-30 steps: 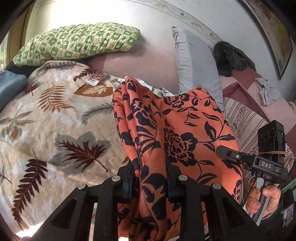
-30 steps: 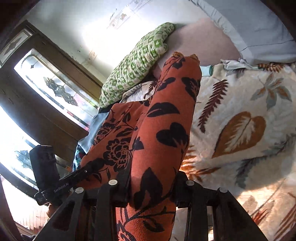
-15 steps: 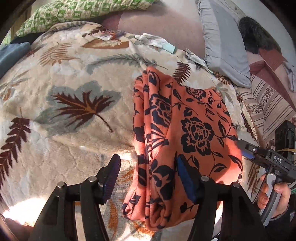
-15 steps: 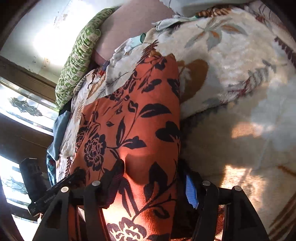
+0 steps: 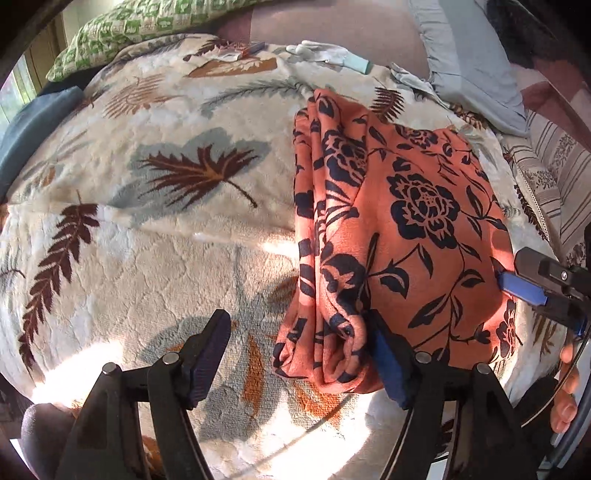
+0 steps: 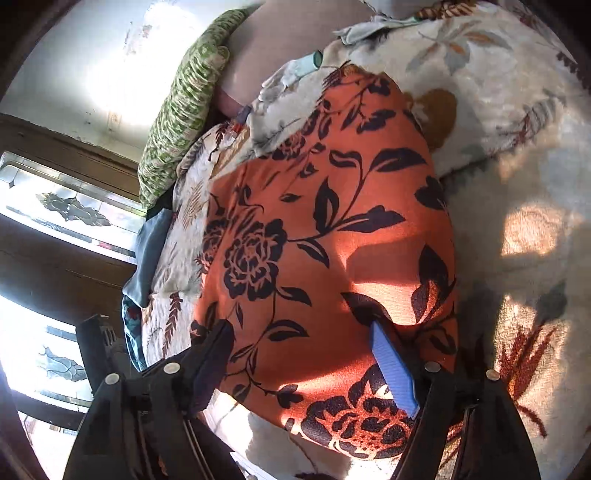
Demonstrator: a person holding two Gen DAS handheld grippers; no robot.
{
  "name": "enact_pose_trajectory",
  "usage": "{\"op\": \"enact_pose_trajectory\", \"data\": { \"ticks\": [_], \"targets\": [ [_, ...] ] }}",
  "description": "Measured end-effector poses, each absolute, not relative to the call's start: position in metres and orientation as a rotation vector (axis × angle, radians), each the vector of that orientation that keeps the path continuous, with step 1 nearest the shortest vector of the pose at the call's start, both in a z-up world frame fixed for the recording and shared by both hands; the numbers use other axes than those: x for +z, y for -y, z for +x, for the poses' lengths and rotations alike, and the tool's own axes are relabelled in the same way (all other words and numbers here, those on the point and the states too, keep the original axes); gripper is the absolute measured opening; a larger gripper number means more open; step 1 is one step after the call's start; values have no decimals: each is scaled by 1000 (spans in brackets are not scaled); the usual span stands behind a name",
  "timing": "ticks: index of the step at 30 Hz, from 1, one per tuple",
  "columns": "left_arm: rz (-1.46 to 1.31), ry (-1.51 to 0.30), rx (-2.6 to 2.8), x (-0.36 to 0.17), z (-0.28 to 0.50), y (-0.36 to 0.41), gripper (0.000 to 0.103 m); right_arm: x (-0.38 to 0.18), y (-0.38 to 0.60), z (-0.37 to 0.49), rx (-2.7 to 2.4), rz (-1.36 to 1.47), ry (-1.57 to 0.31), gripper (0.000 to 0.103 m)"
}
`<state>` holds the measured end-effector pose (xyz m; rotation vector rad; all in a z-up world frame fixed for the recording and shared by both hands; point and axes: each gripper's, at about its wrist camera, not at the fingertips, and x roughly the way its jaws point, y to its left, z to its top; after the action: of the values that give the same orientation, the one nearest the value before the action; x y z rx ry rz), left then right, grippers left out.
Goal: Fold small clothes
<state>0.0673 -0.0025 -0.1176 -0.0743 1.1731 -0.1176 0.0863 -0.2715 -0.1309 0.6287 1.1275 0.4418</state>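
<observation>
Orange floral garment (image 5: 399, 229) lies folded on leaf-print blanket (image 5: 155, 229). Left gripper (image 5: 299, 343) spread wide, right gripper (image 6: 303, 354) likewise, neither gripping cloth.

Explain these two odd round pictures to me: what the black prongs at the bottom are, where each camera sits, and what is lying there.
There is no robot here. A person holds a hand tool with two fingers in each hand, and a wide-angle camera on each tool looks forward along its fingers. One picture comes from the left gripper, the other from the right gripper. Both are open and hold nothing. An orange floral cloth, folded, lies on a leaf-patterned blanket. The left gripper's right finger touches the cloth's near edge; the right gripper's fingers sit over the cloth. Behind are a green pillow and a grey pillow.
</observation>
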Motion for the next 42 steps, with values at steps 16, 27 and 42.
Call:
{"op": "enact_pose_trajectory", "data": {
  "ticks": [16,27,42],
  "targets": [
    [-18,-1157,-107,-114,70,5,74,-134,266,176,303,540,-1117,82],
    [16,-1151,-79,-114,63,7,76,-80,259,122,372,486,-1028,82],
    [52,-1005,-4,-74,42,8,82,-67,237,65,240,206,-980,84]
  ]
}}
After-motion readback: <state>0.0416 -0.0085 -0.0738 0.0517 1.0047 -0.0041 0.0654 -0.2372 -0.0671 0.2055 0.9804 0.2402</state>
